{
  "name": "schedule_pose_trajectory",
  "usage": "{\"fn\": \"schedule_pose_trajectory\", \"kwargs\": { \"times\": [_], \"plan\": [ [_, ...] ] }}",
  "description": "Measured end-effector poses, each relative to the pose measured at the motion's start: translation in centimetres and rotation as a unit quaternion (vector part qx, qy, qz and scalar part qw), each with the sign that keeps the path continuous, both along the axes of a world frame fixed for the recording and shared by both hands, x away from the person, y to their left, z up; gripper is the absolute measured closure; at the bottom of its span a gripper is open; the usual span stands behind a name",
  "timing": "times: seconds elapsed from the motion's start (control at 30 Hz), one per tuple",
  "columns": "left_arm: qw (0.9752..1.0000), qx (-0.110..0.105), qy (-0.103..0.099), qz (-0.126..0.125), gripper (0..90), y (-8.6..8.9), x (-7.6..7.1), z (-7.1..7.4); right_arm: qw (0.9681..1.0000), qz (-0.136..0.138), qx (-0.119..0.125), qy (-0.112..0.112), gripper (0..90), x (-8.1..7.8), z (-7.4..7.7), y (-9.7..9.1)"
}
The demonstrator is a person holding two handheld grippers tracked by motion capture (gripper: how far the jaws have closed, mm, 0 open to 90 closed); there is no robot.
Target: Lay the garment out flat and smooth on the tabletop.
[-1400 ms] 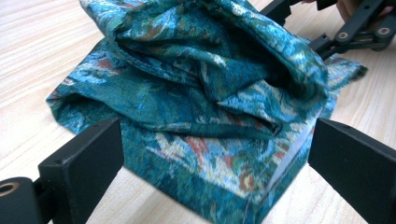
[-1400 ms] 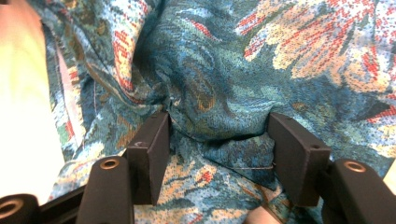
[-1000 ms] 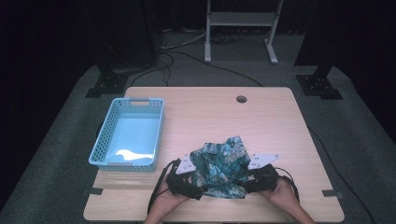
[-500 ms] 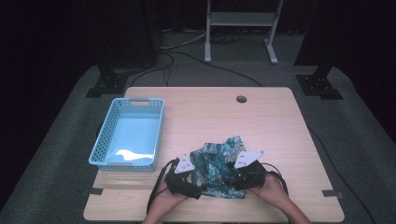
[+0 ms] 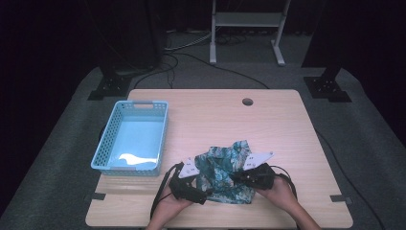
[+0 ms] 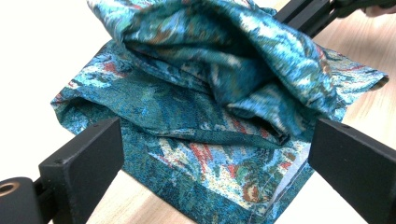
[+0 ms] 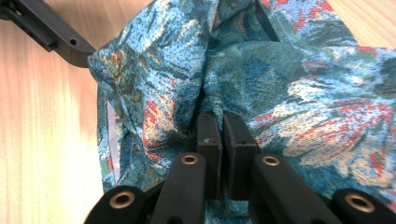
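Observation:
A teal cloth with a leafy print (image 5: 224, 168) lies crumpled near the table's front edge. My right gripper (image 5: 238, 177) reaches into it from the right. Its jaws have just been closing and now stand shut on a raised fold of the cloth (image 7: 261, 79), as the right gripper view (image 7: 222, 122) shows. My left gripper (image 5: 203, 190) lies at the cloth's left front corner with its jaws wide open. In the left gripper view (image 6: 219, 151) the flat lower layer of the cloth (image 6: 205, 163) lies between and beyond the two jaws, untouched by them.
A light blue slotted basket (image 5: 106, 146) stands at the table's left, with a pale patch on its floor. A round cable hole (image 5: 247, 101) sits near the far edge. Bare wood (image 5: 225, 120) stretches beyond the cloth and to its right.
My right gripper has moved left into the cloth and its jaws have shut on a fold. The left gripper has stayed where it was, still open.

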State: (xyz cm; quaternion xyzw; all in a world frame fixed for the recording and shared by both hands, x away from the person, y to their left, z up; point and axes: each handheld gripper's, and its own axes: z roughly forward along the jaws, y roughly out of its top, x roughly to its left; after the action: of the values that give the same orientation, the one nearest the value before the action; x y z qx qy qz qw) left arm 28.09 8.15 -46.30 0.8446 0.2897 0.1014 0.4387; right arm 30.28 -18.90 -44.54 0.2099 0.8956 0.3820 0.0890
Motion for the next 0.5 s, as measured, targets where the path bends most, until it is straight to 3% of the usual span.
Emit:
{"fn": "schedule_pose_trajectory", "kwargs": {
  "times": [0.5],
  "plan": [
    [1.0000,-0.001,-0.001,-0.002,2.7,-0.1,0.0,0.0,0.9997,-0.022,0.007,-0.008,88.1,-0.2,2.4,-3.4]
  ]
}}
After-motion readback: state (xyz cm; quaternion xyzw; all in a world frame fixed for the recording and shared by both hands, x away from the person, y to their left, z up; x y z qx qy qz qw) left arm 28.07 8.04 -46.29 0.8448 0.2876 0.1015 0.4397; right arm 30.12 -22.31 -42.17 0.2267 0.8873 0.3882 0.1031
